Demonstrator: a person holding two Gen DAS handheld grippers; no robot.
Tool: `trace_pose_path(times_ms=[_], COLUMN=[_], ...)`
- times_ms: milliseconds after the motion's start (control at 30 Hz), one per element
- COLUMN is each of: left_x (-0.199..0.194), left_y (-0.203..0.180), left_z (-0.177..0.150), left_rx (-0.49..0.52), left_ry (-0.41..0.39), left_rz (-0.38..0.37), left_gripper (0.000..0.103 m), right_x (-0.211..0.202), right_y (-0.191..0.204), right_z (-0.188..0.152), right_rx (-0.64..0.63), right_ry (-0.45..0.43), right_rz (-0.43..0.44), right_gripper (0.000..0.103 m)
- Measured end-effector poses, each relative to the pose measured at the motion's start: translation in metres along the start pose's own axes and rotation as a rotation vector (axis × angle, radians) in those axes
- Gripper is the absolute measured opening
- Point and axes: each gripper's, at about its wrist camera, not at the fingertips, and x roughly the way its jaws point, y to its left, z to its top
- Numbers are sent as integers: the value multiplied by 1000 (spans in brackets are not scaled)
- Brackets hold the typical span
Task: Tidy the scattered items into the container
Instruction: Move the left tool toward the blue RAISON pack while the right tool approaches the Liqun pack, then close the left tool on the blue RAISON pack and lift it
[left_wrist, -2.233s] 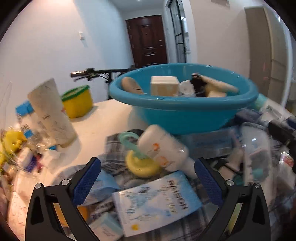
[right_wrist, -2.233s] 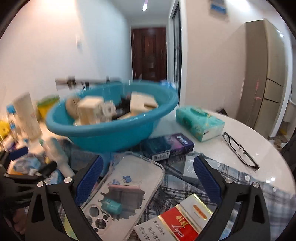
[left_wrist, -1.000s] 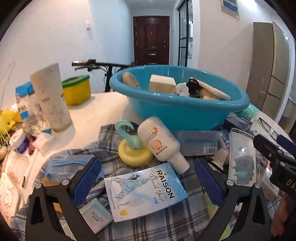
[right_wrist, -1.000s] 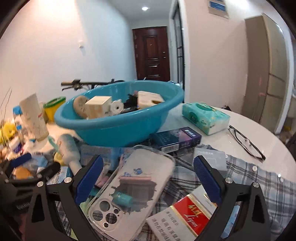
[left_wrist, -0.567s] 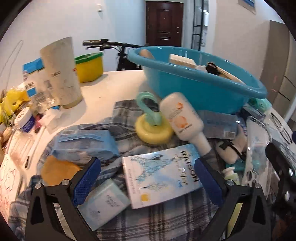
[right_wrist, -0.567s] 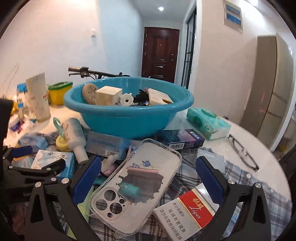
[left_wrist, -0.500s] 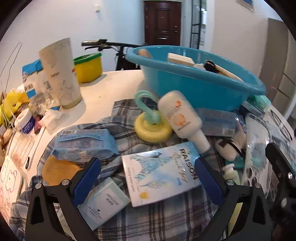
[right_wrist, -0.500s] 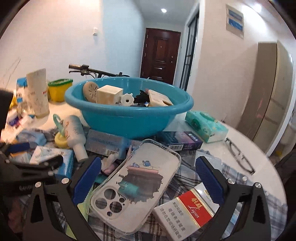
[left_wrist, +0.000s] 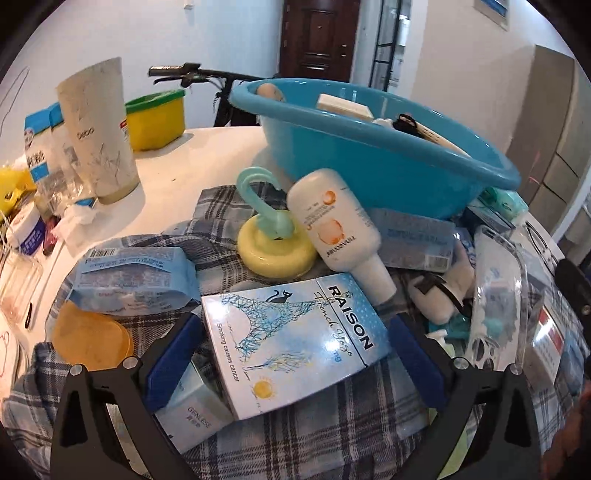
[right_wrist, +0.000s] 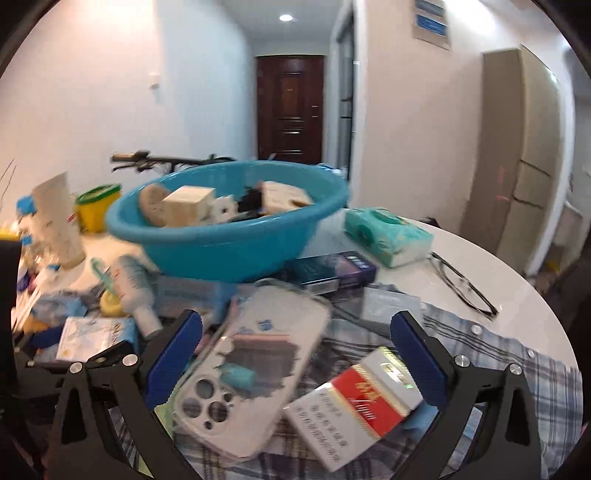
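Clutter still covers the near plaid cloth (left_wrist: 314, 435), only a few things sit in the far blue basin (left_wrist: 388, 162), and left gripper (left_wrist: 291, 354) and right gripper (right_wrist: 295, 350) both gape empty.

Glossy plastic basin (left_wrist: 388, 162), woven plaid cloth (left_wrist: 332, 424), shiny cardboard cigarette box (left_wrist: 295, 339)

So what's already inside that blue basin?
The blue basin holds a pale box, a round tan thing, a small white piece, something black and a flat beige box. Anything underneath them is hidden.
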Motion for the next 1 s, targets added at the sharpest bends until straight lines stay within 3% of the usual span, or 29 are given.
trace_pose_path(times_ms=[200, 333, 400, 500, 633, 767, 1000], left_x=[1, -18, -25, -35, -34, -16, -1], left_y=[-13, -10, -8, -5, -15, -22, -41], left_z=[-2, -4, -4, -2, -2, -7, -14], left_rx=[52, 59, 68, 57, 108, 108, 188], left_ry=[3, -102, -135, -162, -121, -16, 16], left_rz=[11, 53, 93, 94, 149, 124, 219], left_gripper=[103, 103, 103, 103, 103, 103, 103], right_x=[4, 14, 16, 16, 16, 16, 10], right_y=[-12, -12, -14, -17, -13, -10, -9], right_z=[-1, -4, -4, -5, -6, -6, -3], right_rx=[33, 39, 52, 86, 59, 39, 16], right_ry=[14, 50, 72, 86, 75, 72, 34], right_rz=[-31, -27, -9, 48, 17, 5, -17], right_gripper=[101, 101, 101, 101, 101, 101, 101])
